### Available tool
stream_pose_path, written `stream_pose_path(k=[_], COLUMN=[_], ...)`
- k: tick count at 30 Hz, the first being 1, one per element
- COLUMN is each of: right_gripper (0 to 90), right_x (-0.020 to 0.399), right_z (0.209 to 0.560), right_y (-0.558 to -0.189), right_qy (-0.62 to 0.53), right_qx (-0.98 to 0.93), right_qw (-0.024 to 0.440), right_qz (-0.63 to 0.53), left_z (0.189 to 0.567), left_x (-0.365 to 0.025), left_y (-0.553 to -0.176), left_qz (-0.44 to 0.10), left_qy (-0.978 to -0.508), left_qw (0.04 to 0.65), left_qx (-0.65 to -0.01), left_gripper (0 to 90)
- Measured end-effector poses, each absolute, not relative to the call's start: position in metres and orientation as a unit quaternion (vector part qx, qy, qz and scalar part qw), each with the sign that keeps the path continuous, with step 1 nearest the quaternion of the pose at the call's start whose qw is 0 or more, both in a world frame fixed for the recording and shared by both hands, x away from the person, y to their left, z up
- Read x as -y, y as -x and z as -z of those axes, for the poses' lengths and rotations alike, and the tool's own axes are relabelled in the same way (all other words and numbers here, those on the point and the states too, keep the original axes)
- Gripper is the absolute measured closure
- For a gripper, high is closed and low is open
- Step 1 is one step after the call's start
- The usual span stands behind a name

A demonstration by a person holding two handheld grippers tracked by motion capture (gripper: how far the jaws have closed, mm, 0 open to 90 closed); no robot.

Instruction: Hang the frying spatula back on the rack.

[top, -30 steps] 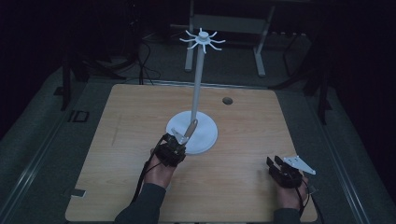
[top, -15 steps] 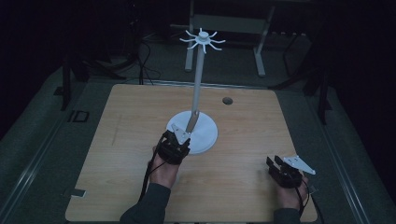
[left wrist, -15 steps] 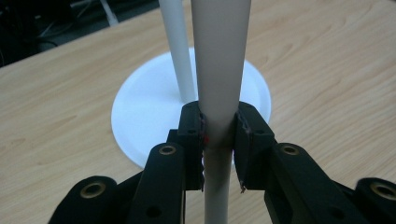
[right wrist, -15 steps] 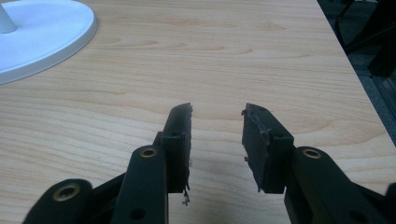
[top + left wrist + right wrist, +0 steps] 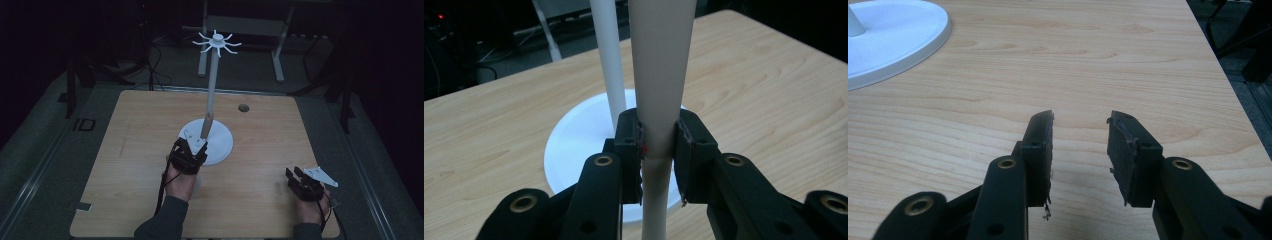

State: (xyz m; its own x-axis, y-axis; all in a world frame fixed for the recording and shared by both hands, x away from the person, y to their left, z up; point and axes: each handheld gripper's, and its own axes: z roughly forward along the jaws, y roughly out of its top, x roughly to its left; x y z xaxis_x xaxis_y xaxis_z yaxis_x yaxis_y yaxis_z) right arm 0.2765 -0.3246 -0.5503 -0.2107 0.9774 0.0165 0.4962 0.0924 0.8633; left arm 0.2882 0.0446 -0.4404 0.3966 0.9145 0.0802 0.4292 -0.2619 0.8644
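A white stand rises from the middle of the wooden table: a round base [image 5: 222, 145], a thin pole [image 5: 212, 80] and a ring of hooks [image 5: 217, 42] at the top. My left gripper [image 5: 200, 143] hovers at the near left rim of the base, shut on a cream tube [image 5: 206, 125] that stands nearly upright beside the pole. In the left gripper view the tube [image 5: 661, 65] is pinched between both pads [image 5: 631, 145], with the pole [image 5: 608, 60] just behind it. Low over the table's front right corner, my right gripper [image 5: 295, 175] is open and holds nothing [image 5: 1080, 130].
A small dark round hole [image 5: 243, 107] sits in the tabletop behind the stand. A grey strip of tape [image 5: 82, 206] lies at the front left edge. Beyond the table's far edge stand metal frame legs [image 5: 277, 55] and cables on dark floor.
My left gripper has lifted a little with the tube, which now stands closer to the pole. The right gripper has stayed where it was.
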Motion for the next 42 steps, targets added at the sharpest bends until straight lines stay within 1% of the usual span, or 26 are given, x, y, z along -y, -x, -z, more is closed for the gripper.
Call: stream_pose_path(k=[12,23,32,42], right_gripper=[61.9,61.7,61.6,61.5], right_x=[0.324,0.324,0.325,0.325], right_z=[0.551,0.551,0.551,0.551], right_y=[-0.277,-0.277,-0.277,-0.277], right_qy=[-0.548,-0.546,-0.548,-0.547], right_qx=[-0.674,-0.675,-0.674,-0.675], right_qw=[0.305,0.304,0.304,0.303], right_qz=[-0.391,-0.391,-0.391,-0.391], left_z=[0.435,0.43,0.428,0.422], left_x=[-0.045,-0.04,-0.04,-0.037], left_y=[-0.285,-0.285,-0.282,-0.286], left_qz=[-0.322,-0.328,-0.333,-0.339], left_qy=[-0.711,-0.709,-0.694,-0.688], left_qw=[0.422,0.428,0.451,0.456], left_qx=[-0.461,-0.455,-0.451,-0.45], left_gripper=[75.0,75.1,75.0,74.9])
